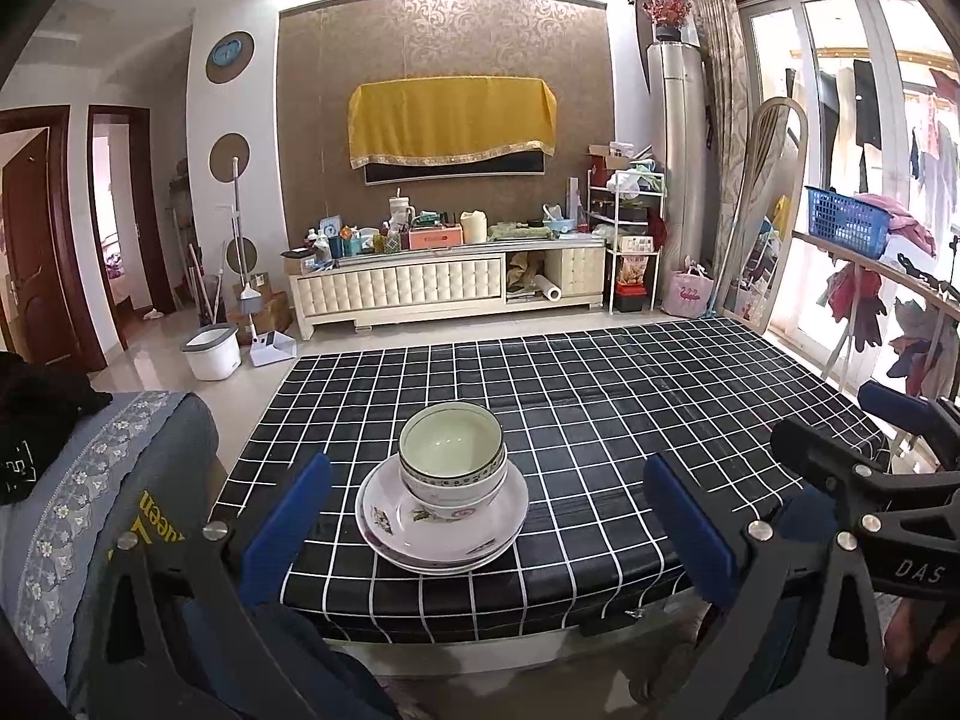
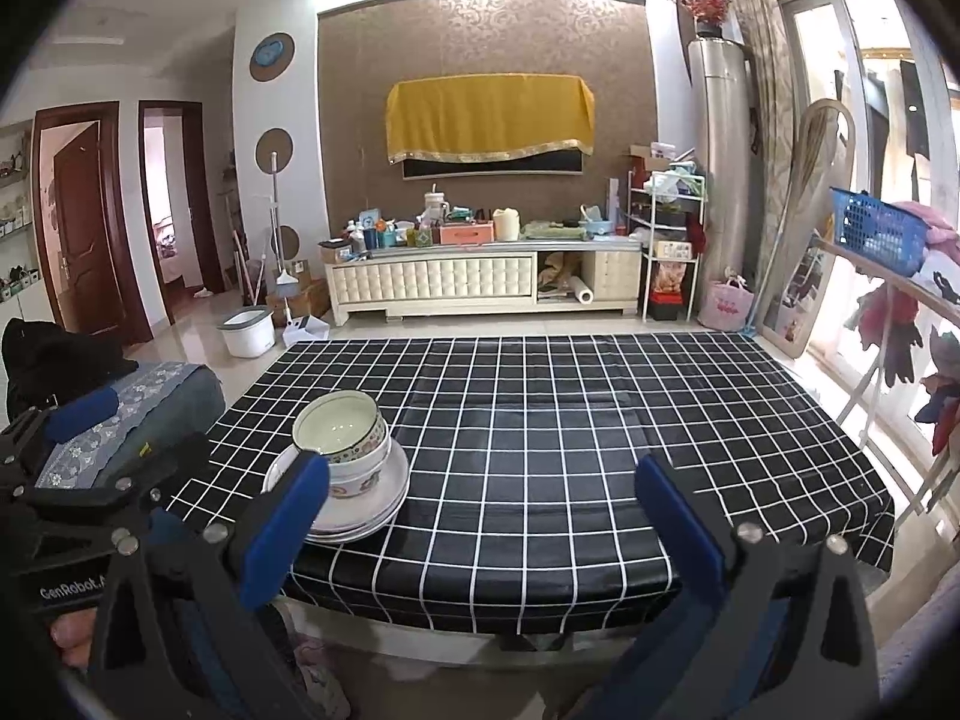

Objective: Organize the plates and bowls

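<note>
The left gripper hung level with its blue fingers spread wide, gripping nothing. Beside it, the right gripper was likewise held level, jaws wide apart and empty.

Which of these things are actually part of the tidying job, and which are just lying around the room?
Part of the job:
bowls, stacked
plates underneath

Just lying about:
white bucket
blue basket
pink bag

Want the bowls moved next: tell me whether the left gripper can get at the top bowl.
Probably yes. The left gripper is open, the top bowl sits straight ahead between its fingers, and nothing stands between them on the table.
</note>
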Available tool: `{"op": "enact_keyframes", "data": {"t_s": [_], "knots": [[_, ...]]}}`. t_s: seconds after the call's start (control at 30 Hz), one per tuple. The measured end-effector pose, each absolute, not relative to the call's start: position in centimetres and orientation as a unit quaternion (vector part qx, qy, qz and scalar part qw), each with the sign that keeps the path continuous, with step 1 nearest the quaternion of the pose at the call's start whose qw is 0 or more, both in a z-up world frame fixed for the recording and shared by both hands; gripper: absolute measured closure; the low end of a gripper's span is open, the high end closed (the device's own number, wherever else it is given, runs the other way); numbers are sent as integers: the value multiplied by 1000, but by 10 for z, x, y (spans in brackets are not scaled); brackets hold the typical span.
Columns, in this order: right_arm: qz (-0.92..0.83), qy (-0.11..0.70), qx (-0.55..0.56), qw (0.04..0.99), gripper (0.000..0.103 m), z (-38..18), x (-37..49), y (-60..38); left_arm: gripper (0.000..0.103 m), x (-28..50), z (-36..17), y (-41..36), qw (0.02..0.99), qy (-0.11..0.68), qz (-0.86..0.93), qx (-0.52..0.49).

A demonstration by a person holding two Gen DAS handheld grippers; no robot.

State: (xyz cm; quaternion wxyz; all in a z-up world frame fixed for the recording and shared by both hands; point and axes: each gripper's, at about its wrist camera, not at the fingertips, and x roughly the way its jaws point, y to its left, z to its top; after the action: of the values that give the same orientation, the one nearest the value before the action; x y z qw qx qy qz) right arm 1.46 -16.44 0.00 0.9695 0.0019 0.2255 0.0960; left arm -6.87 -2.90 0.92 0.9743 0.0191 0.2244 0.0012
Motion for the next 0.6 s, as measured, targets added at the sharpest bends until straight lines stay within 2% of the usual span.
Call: {"op": "enact_keyframes", "data": {"t_s": [0.6], "knots": [[86,230,-2,969,0,-1,11,-166,0,-68,6,-27,971,237,-20,11]]}}
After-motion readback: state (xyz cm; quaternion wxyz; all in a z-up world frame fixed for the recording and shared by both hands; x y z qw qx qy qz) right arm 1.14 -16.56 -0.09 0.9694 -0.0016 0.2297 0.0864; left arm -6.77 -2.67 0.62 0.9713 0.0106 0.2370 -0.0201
